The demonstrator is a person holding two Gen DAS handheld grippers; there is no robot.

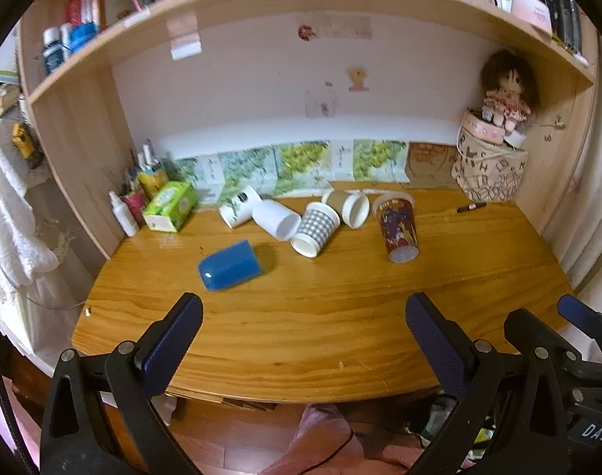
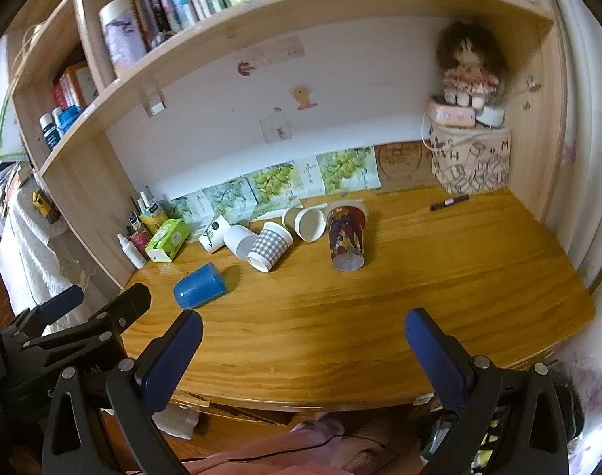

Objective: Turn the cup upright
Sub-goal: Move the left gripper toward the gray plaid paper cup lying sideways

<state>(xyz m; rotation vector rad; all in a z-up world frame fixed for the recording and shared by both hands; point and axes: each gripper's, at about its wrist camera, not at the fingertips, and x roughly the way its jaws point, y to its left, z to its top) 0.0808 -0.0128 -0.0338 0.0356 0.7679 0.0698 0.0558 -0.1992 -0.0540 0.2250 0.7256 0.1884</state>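
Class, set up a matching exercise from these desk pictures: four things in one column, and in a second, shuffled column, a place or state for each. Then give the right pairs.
Things
1. Blue plastic cup
2. Grey checked paper cup
3. Long-haired rag doll
4. Green tissue box

Places or states
A. Sits on boxes in the right back corner
B. Lies alone on its side, nearest the grippers
C. Stands at the left back, beside bottles
D. Lies tipped, touching a white cup

Pairs: 1-B, 2-D, 3-A, 4-C

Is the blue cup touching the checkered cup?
Apart. In the left wrist view, bare wood of the desk shows between the blue cup and the checkered cup; the right wrist view shows the same gap.
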